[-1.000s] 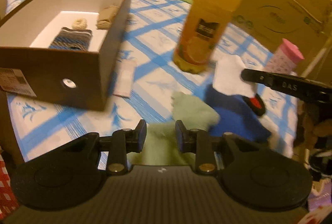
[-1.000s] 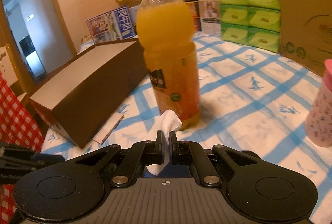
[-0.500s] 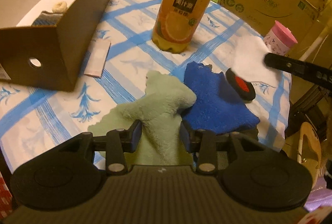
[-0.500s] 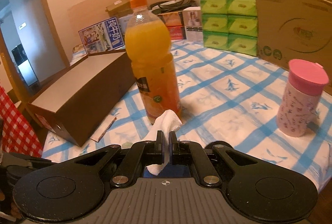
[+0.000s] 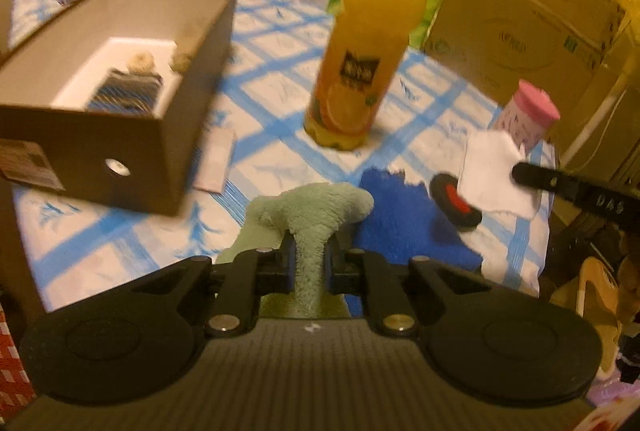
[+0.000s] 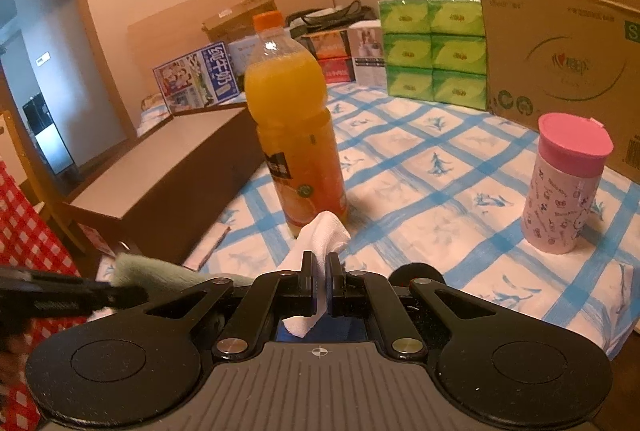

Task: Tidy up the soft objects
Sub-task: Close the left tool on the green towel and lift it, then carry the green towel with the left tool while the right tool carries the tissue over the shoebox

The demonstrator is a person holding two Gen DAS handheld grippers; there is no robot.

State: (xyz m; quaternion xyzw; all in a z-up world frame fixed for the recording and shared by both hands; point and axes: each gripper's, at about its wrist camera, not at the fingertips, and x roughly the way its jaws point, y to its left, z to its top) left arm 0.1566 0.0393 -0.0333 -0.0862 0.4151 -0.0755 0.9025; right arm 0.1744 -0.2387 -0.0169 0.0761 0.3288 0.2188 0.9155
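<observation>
A pale green fluffy cloth (image 5: 316, 203) rises from the checked tablecloth in front of me. My left gripper (image 5: 308, 255) is closing its jaws on a fold of it, and the pads press the pile. A blue cloth (image 5: 400, 215) lies flat just to its right. My right gripper (image 6: 319, 271) is shut on a white tissue (image 6: 324, 235), held above the table. In the left wrist view that tissue (image 5: 488, 167) hangs from the right gripper (image 5: 520, 173). The brown open box (image 5: 172, 135) at left holds a striped sock (image 5: 124, 91) and small beige pieces.
An orange juice bottle (image 5: 360, 71) stands mid-table, with a pink-lidded cup (image 6: 564, 183) to its right. A black and red disc (image 5: 456, 199) lies beside the blue cloth. A large carton (image 5: 520, 15) and green tissue packs (image 6: 432, 51) line the back. A flat packet (image 5: 214, 163) lies by the box.
The left jaws stood open around the green cloth and have now shut on it, lifting a fold. The right gripper, still holding the tissue, drew back from the bottle.
</observation>
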